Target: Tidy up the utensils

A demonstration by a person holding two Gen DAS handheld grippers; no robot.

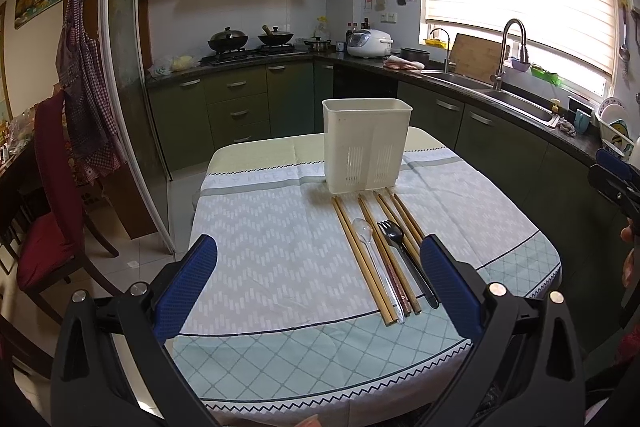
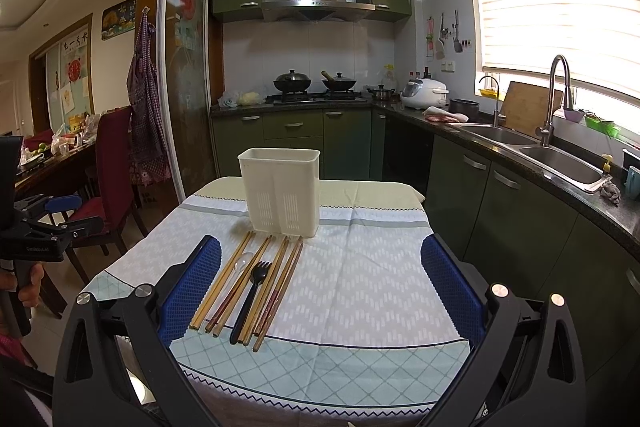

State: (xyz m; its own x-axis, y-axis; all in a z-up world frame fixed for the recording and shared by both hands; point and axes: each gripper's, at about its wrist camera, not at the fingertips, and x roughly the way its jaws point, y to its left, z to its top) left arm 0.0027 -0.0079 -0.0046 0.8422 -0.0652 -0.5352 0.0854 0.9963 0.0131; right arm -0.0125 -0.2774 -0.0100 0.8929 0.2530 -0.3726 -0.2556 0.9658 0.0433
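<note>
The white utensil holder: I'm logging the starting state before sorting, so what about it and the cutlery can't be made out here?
- Inside of the white utensil holder: both views look at its front wall, which hides any contents or dividers.
- Clear spoon: in the right wrist view it is nearly invisible against the chopsticks.
- Chopstick count: overlapping sticks and the black fork hide some.
</note>
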